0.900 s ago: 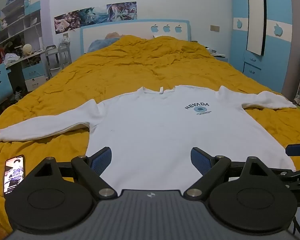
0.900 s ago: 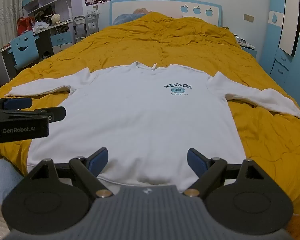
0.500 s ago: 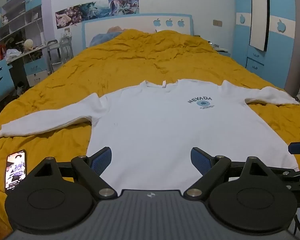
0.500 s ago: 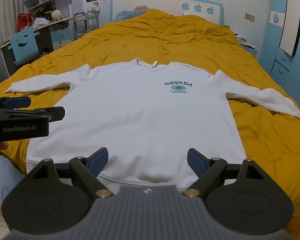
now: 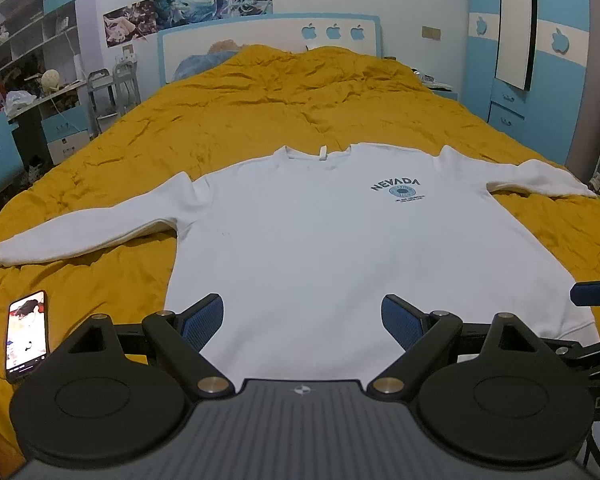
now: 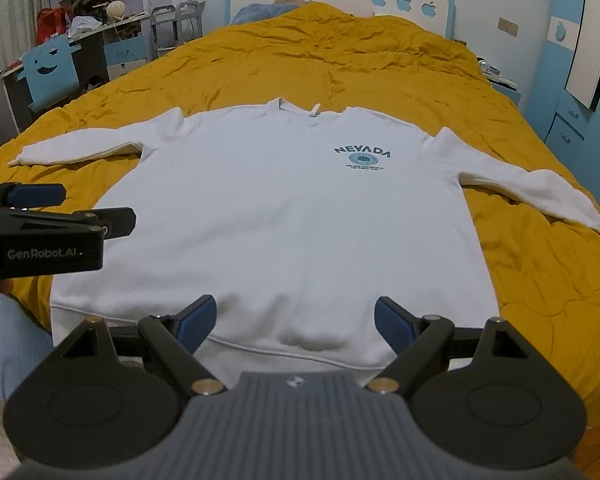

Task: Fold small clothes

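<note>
Left wrist view: the white sweatshirt [image 5: 340,248] lies spread flat, front up, on the yellow bedspread [image 5: 260,120], sleeves out to both sides, likely laid ready for folding. The left gripper [image 5: 302,316] hovers over its lower part, fingers wide apart and empty. A phone [image 5: 27,334] lies beside.

Right wrist view: the right gripper [image 6: 296,320] hangs over the hem, fingers apart, gripping nothing.
</note>
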A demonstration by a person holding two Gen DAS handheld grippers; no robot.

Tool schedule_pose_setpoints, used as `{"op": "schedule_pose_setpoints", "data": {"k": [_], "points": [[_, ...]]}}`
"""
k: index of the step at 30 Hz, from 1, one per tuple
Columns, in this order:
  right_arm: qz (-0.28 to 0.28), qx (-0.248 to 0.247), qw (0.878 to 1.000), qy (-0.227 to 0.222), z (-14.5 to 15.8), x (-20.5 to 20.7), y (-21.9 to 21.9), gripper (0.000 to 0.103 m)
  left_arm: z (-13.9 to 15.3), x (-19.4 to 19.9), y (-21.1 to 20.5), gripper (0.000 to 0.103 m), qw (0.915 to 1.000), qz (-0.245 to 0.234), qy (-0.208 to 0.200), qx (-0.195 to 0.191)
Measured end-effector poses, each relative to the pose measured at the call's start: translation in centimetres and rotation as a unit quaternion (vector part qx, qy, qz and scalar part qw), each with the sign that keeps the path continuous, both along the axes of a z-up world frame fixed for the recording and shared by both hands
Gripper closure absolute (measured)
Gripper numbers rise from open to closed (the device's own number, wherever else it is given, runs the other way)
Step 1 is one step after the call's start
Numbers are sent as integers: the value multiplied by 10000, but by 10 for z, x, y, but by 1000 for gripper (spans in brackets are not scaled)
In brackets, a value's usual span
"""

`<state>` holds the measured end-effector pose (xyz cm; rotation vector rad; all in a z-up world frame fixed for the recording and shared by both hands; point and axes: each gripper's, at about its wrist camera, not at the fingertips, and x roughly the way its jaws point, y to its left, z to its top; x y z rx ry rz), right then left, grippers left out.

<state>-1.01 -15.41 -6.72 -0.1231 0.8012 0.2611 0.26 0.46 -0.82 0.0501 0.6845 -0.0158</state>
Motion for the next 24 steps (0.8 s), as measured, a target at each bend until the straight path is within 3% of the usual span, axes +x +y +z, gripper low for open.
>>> {"op": "schedule_pose_setpoints", "data": {"k": [24], "points": [[-48,26,10000,84,-3,2,0,21,-5,1,-2,0,9999,1,165,-11]]}}
